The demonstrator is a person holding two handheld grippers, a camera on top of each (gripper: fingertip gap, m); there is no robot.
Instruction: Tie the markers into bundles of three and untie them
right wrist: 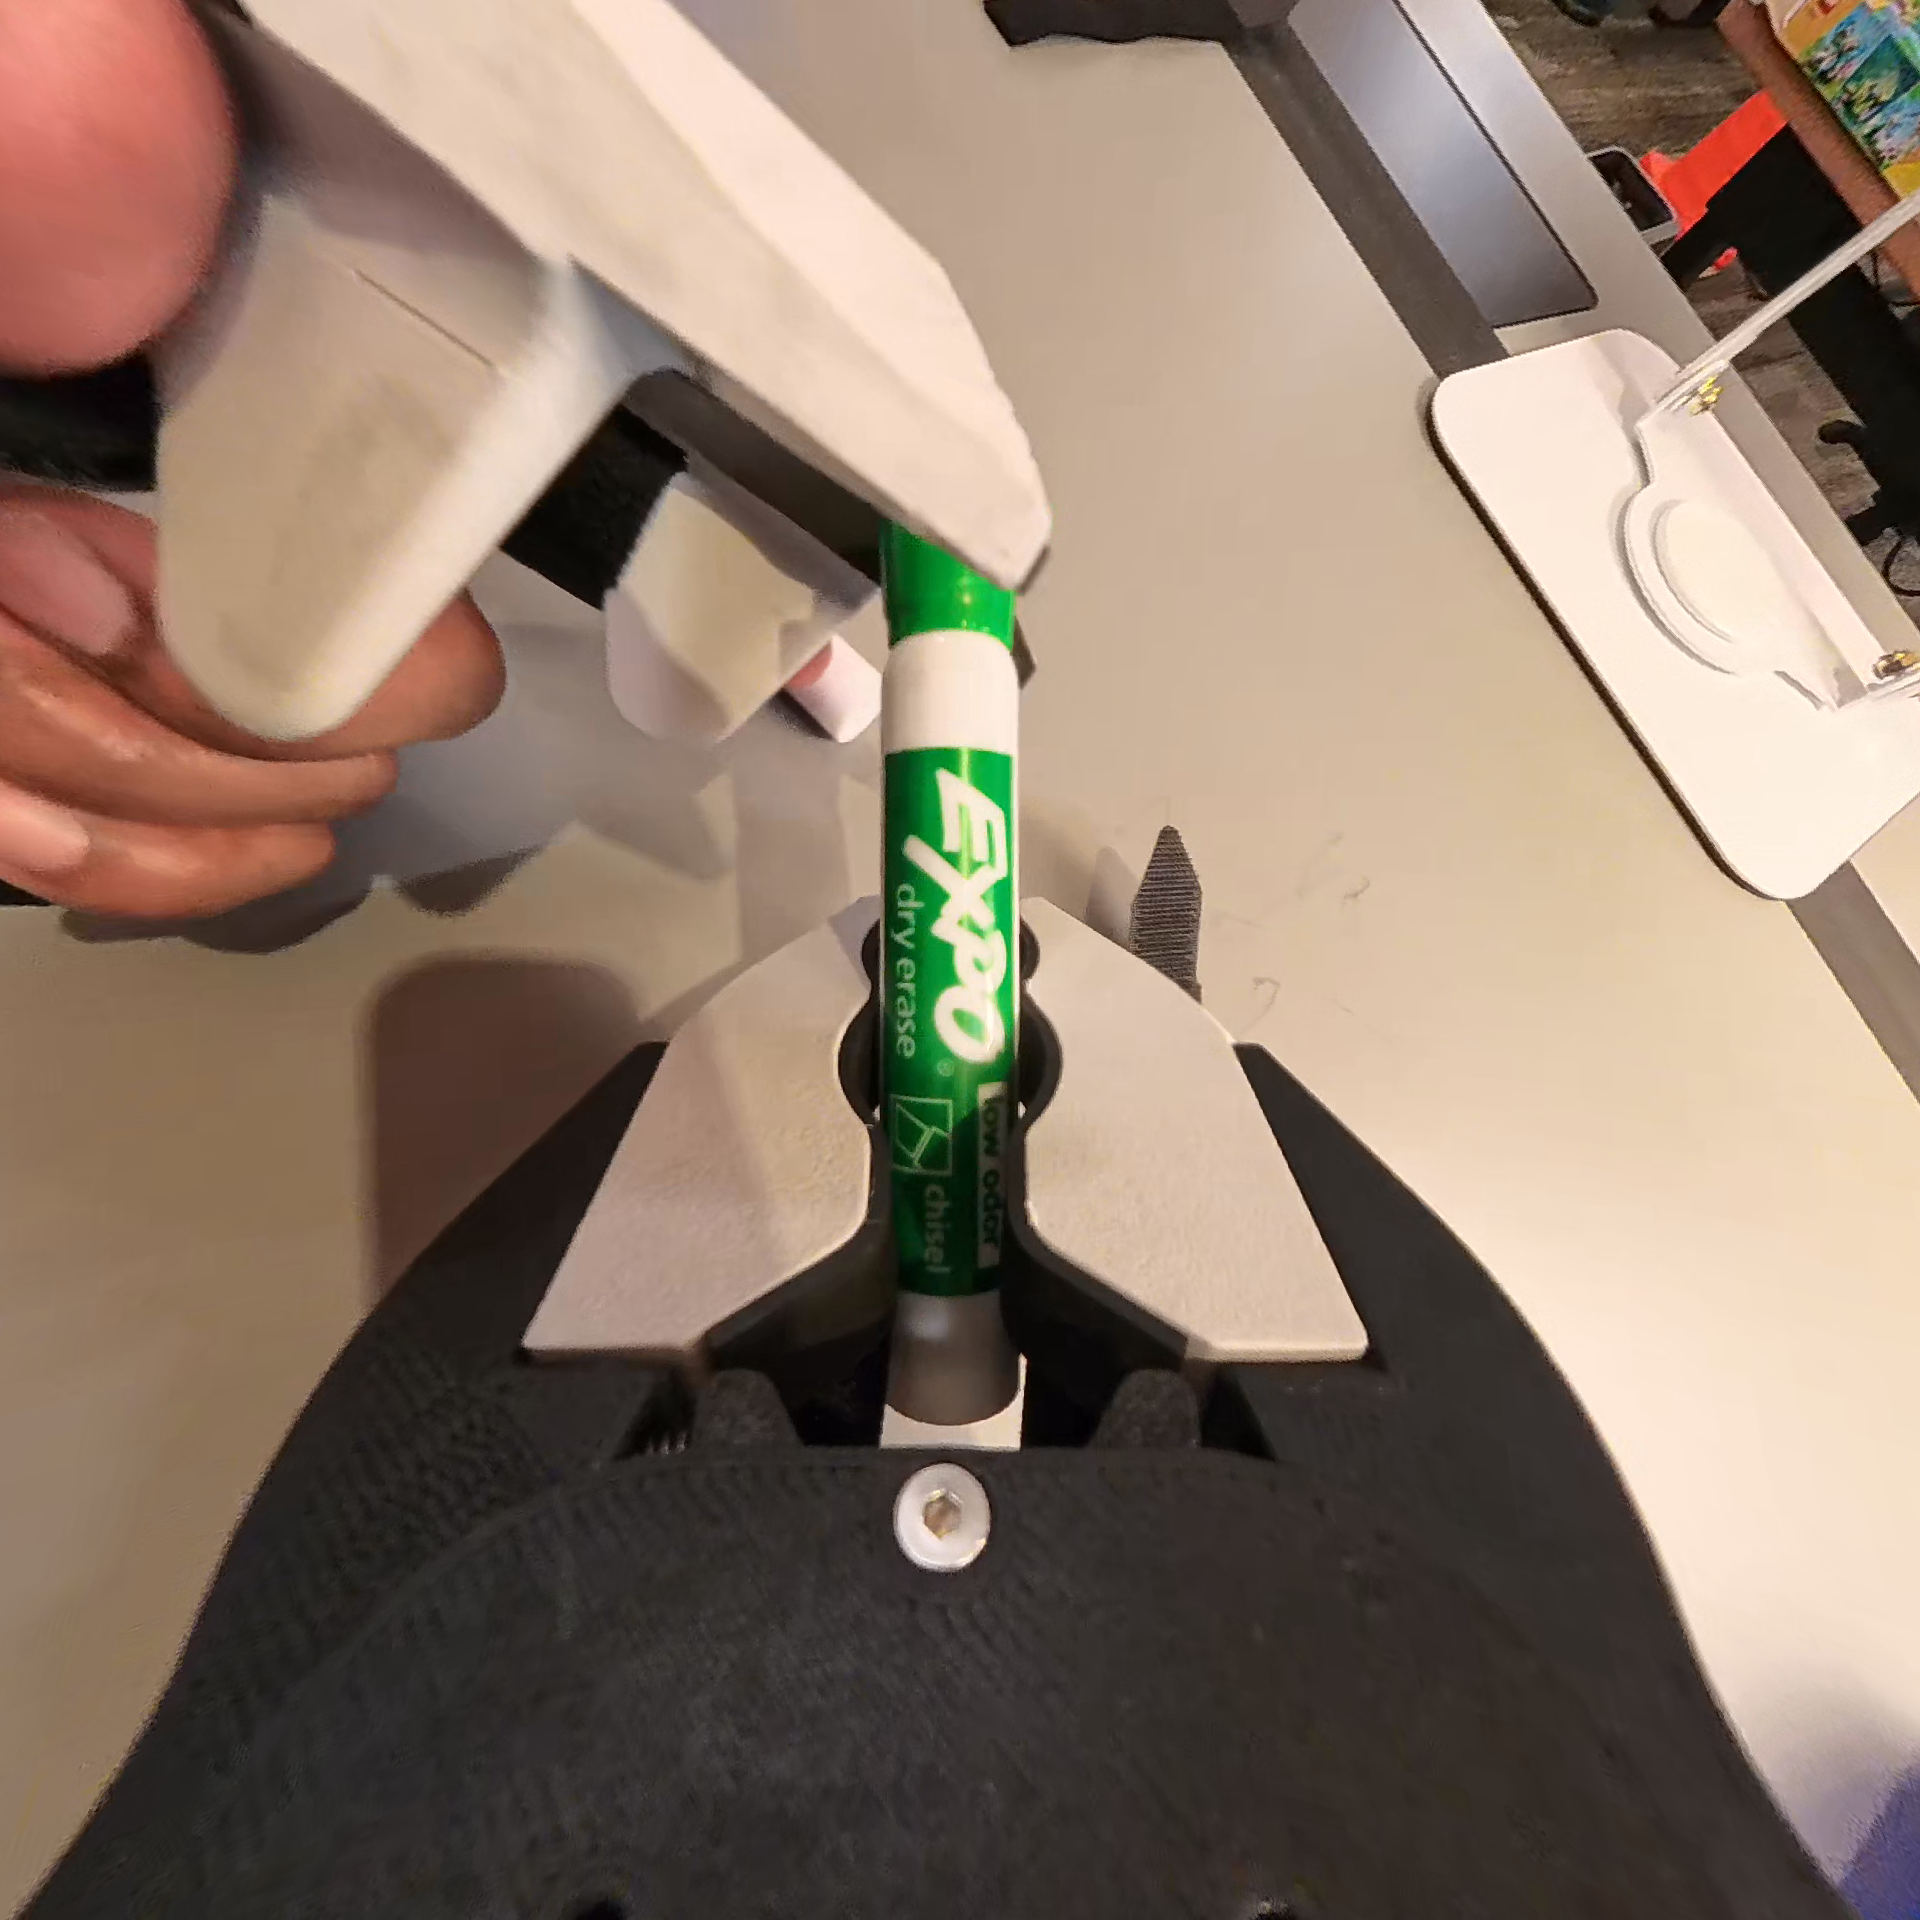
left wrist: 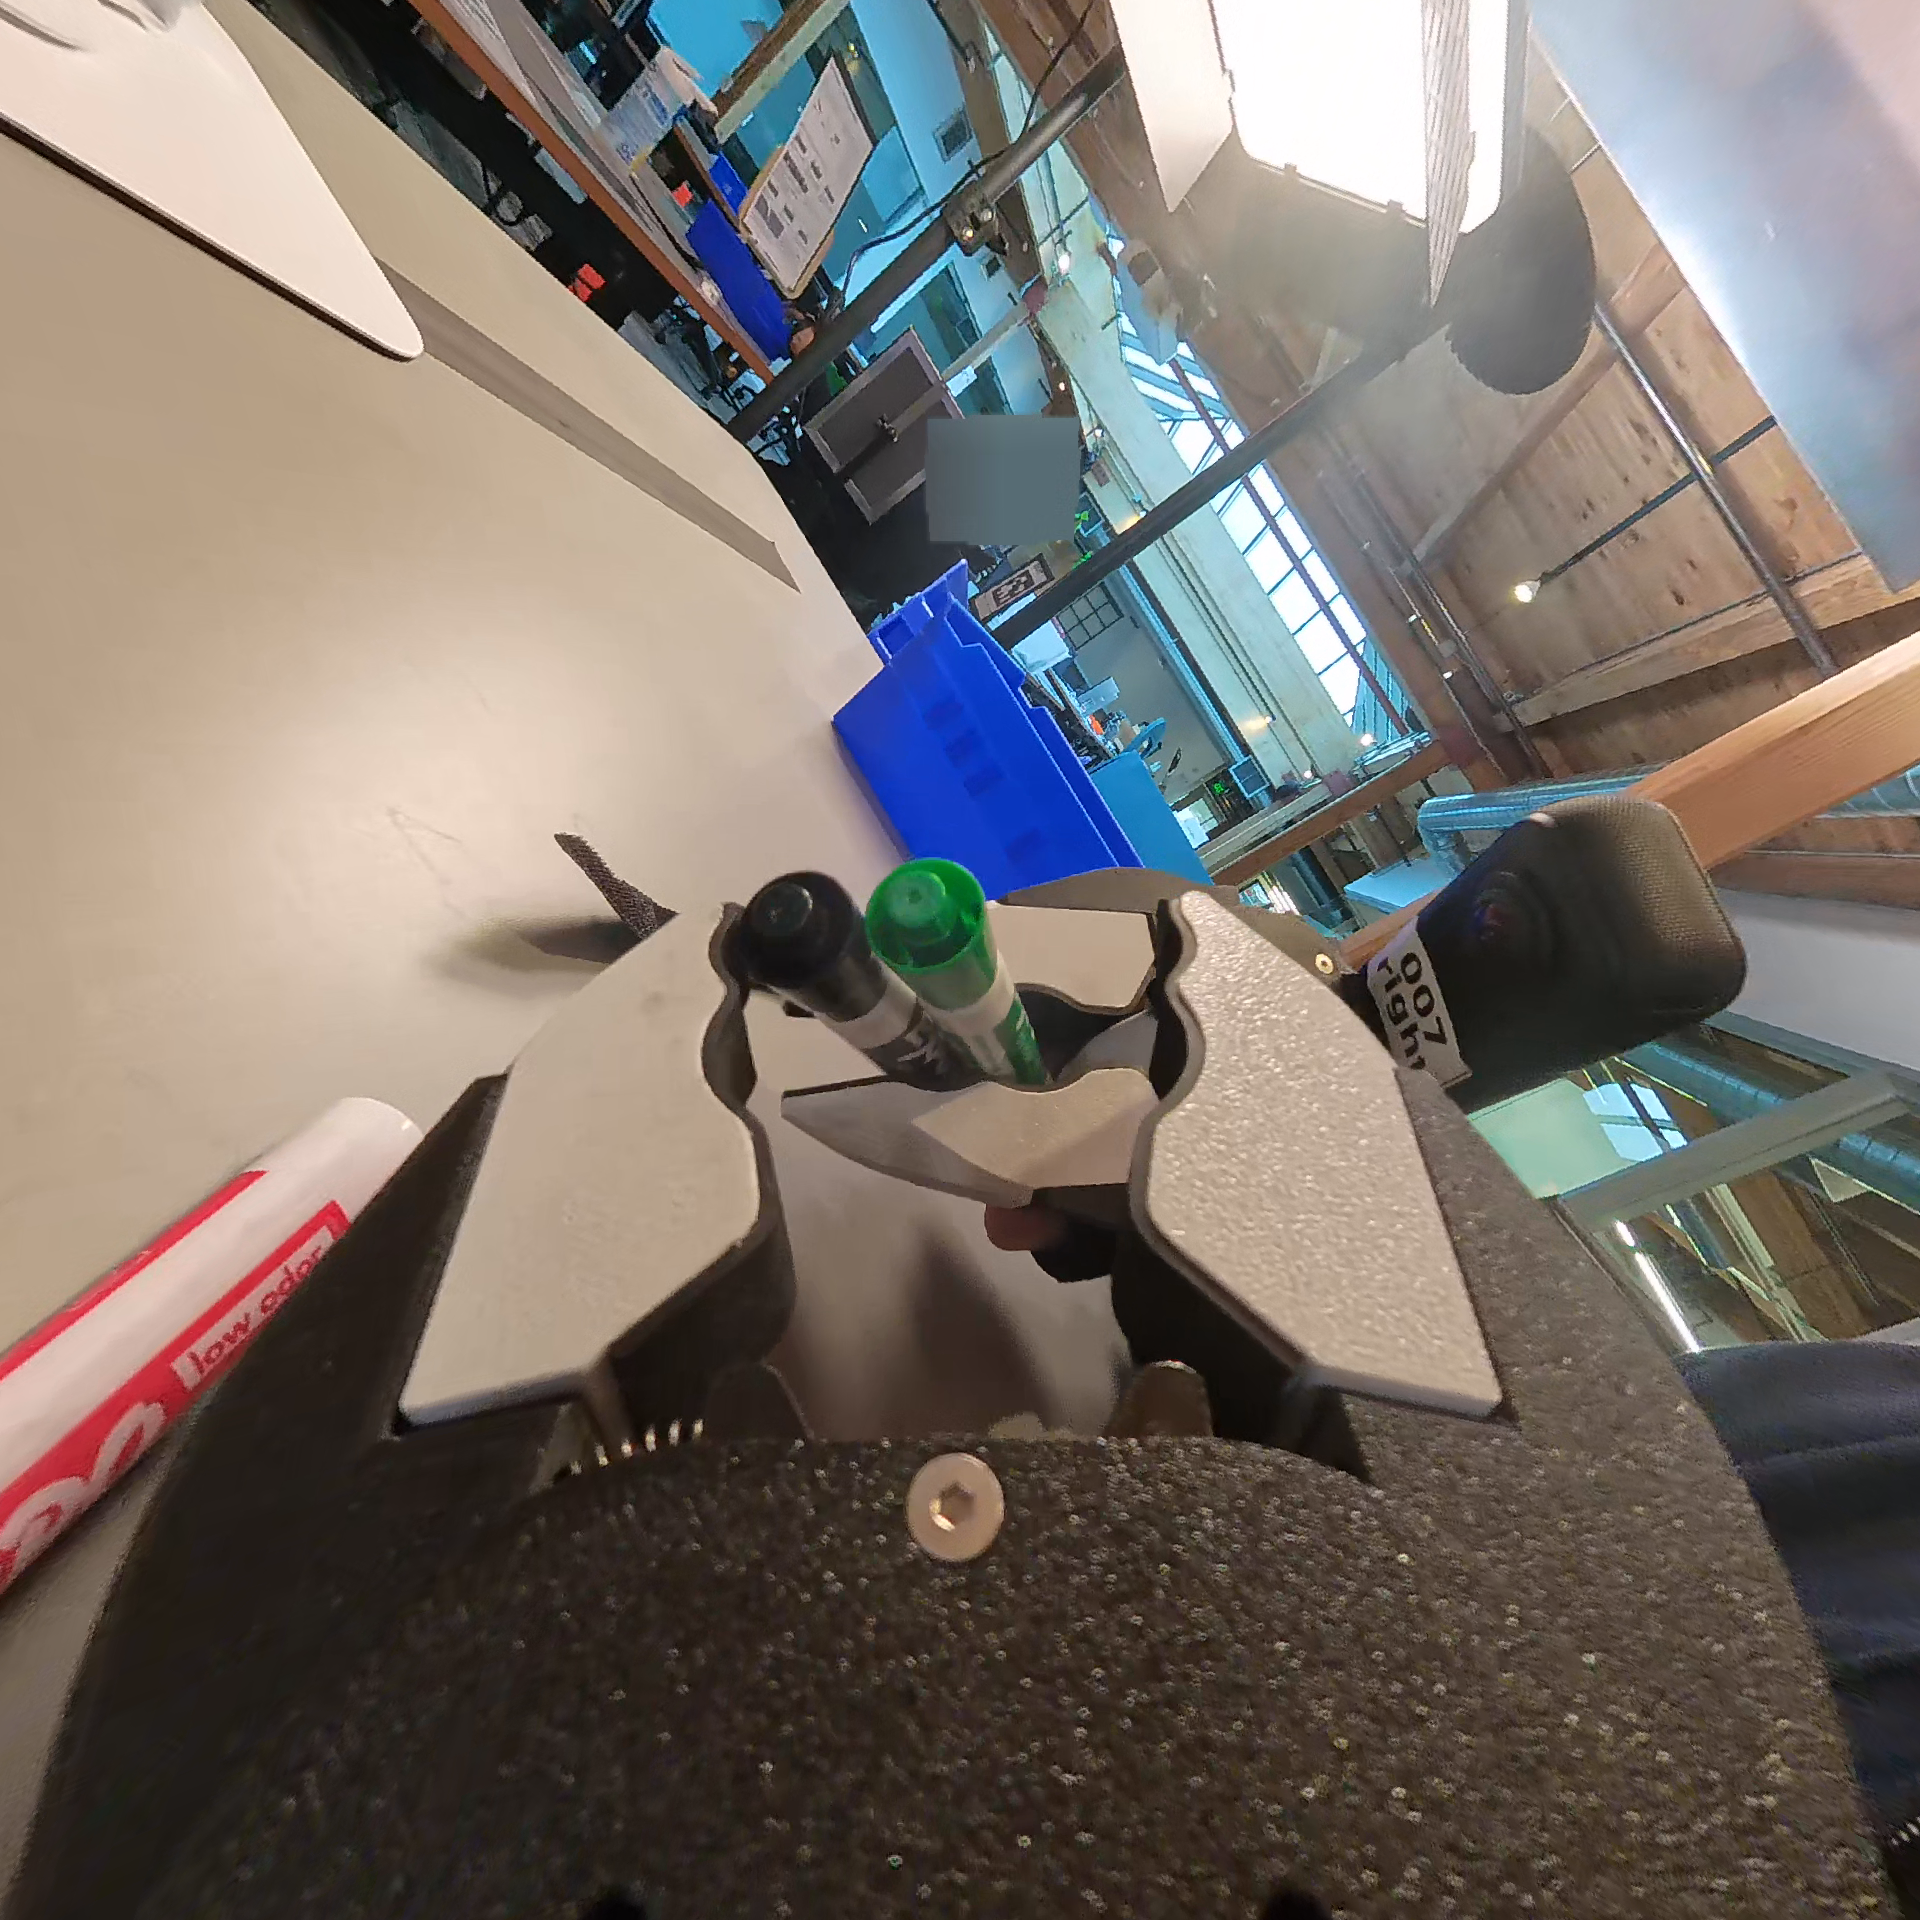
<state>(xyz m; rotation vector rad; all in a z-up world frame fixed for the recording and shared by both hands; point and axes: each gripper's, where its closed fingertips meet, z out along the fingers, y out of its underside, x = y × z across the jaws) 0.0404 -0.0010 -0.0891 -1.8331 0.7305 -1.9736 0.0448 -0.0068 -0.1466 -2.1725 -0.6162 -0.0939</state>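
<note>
Left of the green marker (left wrist: 940, 961), a red-and-white marker (left wrist: 156, 1340) lies flat on the pale grey table (left wrist: 312, 675), and a black marker (left wrist: 821, 961) stands touching the green one's side, both caps pointing up. A strip of dark hook-and-loop strap (right wrist: 1169, 904) shows just right of the green marker. Its barrel is white with a green printed label and a green cap. Farther right on the table stands a blue plastic bin (left wrist: 997, 769); beyond it is a workshop with wooden beams, windows and a bright lamp. A white flat stand (right wrist: 1621, 582) sits on the table's right edge. The left gripper (left wrist: 945, 935), held from the left by a hand (right wrist: 156, 707), stands wide apart around the two markers' capped ends, its right finger clear of them. The right gripper (right wrist: 948, 966) has both fingers pressed on the green marker's labelled barrel.
</note>
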